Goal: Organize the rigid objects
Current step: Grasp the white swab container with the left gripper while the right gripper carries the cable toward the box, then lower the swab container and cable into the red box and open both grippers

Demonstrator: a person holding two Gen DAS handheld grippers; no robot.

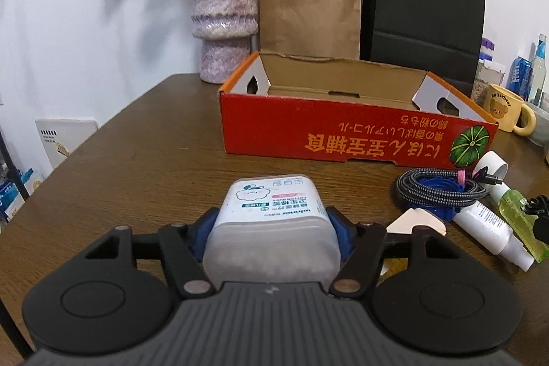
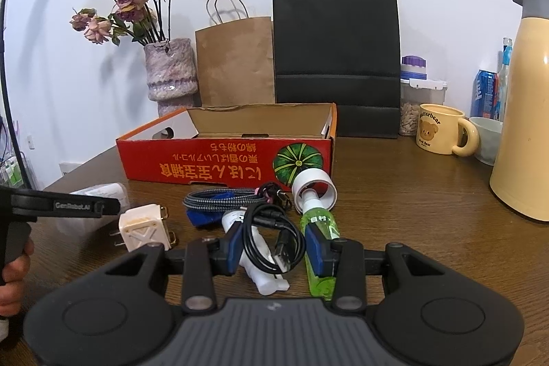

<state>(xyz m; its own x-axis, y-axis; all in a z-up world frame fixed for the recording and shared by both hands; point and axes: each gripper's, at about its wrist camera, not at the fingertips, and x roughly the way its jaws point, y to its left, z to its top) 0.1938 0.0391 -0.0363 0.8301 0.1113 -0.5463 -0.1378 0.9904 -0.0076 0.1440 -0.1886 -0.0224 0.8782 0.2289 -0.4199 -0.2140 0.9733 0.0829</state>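
Observation:
My left gripper (image 1: 272,225) is shut on a white cotton-swab box (image 1: 272,215) and holds it in front of the open red cardboard box (image 1: 343,132). It shows at the left edge of the right wrist view (image 2: 51,206). My right gripper (image 2: 272,249) is open, its blue pads either side of a coiled black cable (image 2: 271,239) lying on a white tube (image 2: 262,276). A green bottle (image 2: 320,249) lies by the right pad. A braided cable (image 2: 223,196), a tape roll (image 2: 314,189) and a cream plug adapter (image 2: 144,228) lie nearby.
The red box (image 2: 226,156) sits mid-table, its inside bare. Behind it stand a vase of dried flowers (image 2: 171,74), a brown bag (image 2: 236,60) and a black bag (image 2: 338,57). At right are a bear mug (image 2: 442,132), a bowl, cans, a jar and a tall cream flask (image 2: 525,112).

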